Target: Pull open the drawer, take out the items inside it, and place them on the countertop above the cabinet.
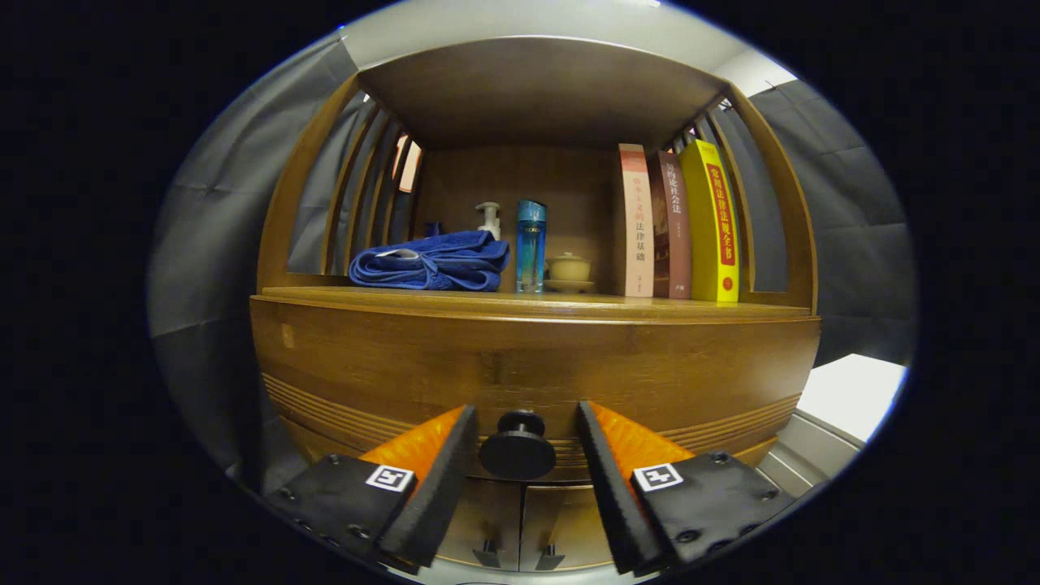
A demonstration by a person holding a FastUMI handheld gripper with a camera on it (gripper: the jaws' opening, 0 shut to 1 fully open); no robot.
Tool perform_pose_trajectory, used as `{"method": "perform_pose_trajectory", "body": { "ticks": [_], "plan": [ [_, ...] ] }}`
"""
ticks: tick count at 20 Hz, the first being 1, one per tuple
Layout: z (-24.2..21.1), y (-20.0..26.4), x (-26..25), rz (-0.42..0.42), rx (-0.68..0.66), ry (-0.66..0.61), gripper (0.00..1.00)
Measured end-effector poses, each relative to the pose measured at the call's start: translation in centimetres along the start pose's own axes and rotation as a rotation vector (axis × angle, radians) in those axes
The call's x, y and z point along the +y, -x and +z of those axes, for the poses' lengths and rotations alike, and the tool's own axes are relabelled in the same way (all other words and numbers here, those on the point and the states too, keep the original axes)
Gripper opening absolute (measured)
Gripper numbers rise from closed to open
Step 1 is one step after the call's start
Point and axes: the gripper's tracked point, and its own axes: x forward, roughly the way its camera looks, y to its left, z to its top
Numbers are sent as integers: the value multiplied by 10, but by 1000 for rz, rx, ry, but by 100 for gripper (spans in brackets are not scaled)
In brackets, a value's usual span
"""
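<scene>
Two fingers of the hand-held gripper (520, 455) stand apart, one on each side of the round dark knob (517, 447) on the drawer front (536, 374), with a gap between each finger and the knob, so nothing is gripped yet. From the look of it the drawer is closed, its face flush under the front edge of the bench (536, 305), so whatever lies inside is hidden. Below the knob are two cabinet doors (520, 520) with small handles near where they meet.

Up on the bench, toward its left end, lies a folded blue towel (431, 262); behind it stands a pump bottle (488, 218), beside that a tall blue bottle (530, 245) and a small lidded cup (569, 270) on a saucer. Three books (678, 223) stand upright against the right end.

My reading is that the first step is in hand: taking hold of the knob. Next, the fingers need to close squarely on it and then draw straight back, away from the cabinet, keeping level so the knob does not slip out. The front middle of the bench looks free for setting things down later.
</scene>
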Motion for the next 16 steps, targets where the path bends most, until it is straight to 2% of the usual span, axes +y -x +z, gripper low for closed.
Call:
{"method": "perform_pose_trajectory", "body": {
  "ticks": [1,3,7,10,16],
  "plan": [
    [-2,0,0,-14,4,7,80],
    [-1,2,2,-20,4,8,75],
    [-10,2,7,-20,13,13,56],
    [-7,2,8,4,9,-22,51],
    [-6,-5,7,-10,11,-33,45]
  ]
}}
